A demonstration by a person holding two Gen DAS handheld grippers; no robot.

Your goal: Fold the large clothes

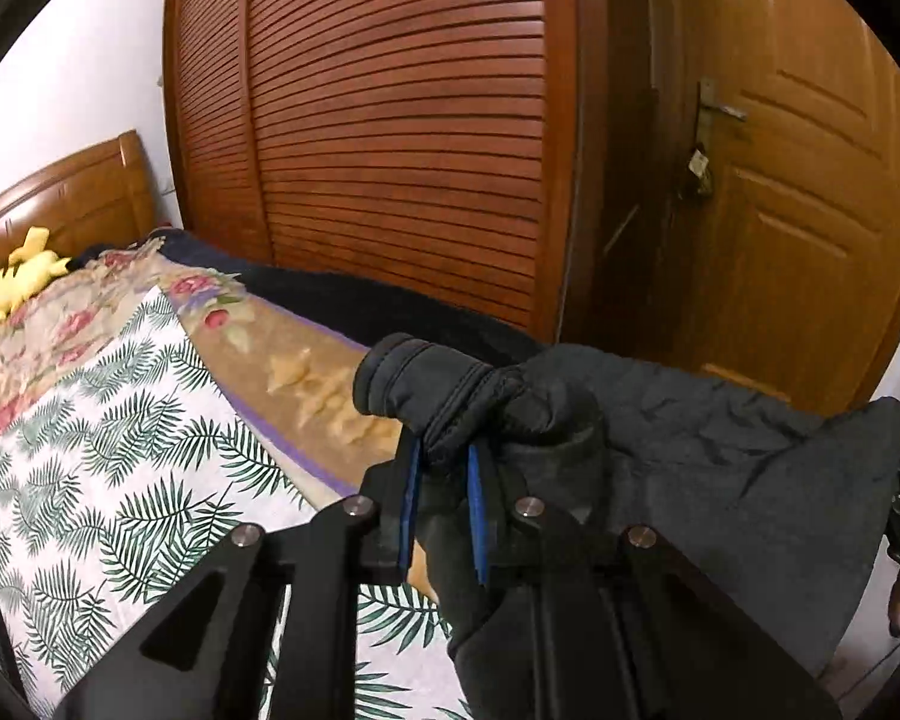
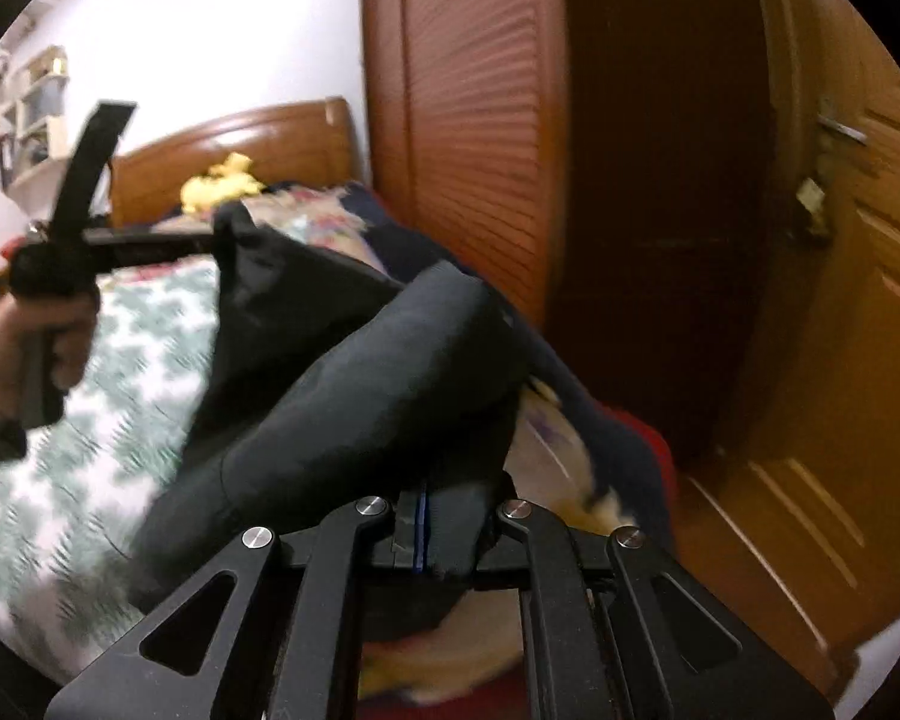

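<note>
Jacket [image 1: 660,420], black and padded, held up off the bed [image 1: 120,450] between both grippers. Left gripper [image 1: 444,468] fingers clenched on a bunched fold right beside the sleeve cuff [image 1: 390,378]; blue pads [image 1: 411,498] on either side of the fabric, cuff sticking out past the tips toward the bed. Rest of the jacket stretches to the right in the left wrist view, its far corner reaching the other gripper at the frame edge.

Right gripper [image 2: 426,516] fingers clamped nearly closed on a thin edge of the same jacket [image 2: 360,390]; a blue pad line shows at the pinch, fabric bulges up and away from it. Right wrist view is motion-blurred. In it the person's left hand [image 2: 24,348] grips the handle of the left gripper [image 2: 210,240], whose tip meets a raised peak of the jacket.

Bed carries a white sheet with green leaf print [image 1: 90,480], a floral blanket [image 1: 78,312] and a dark blue cover [image 1: 330,294] along the far side. Yellow plush toy [image 1: 24,276] lies near the wooden headboard [image 1: 60,204]. Slatted wooden wardrobe [image 1: 390,120] stands behind the bed; a panelled door [image 1: 810,210] with a metal handle [image 1: 720,108] is to its right. Shelves [image 2: 36,114] on the white wall at far left of the right wrist view, contents too blurred to tell.
</note>
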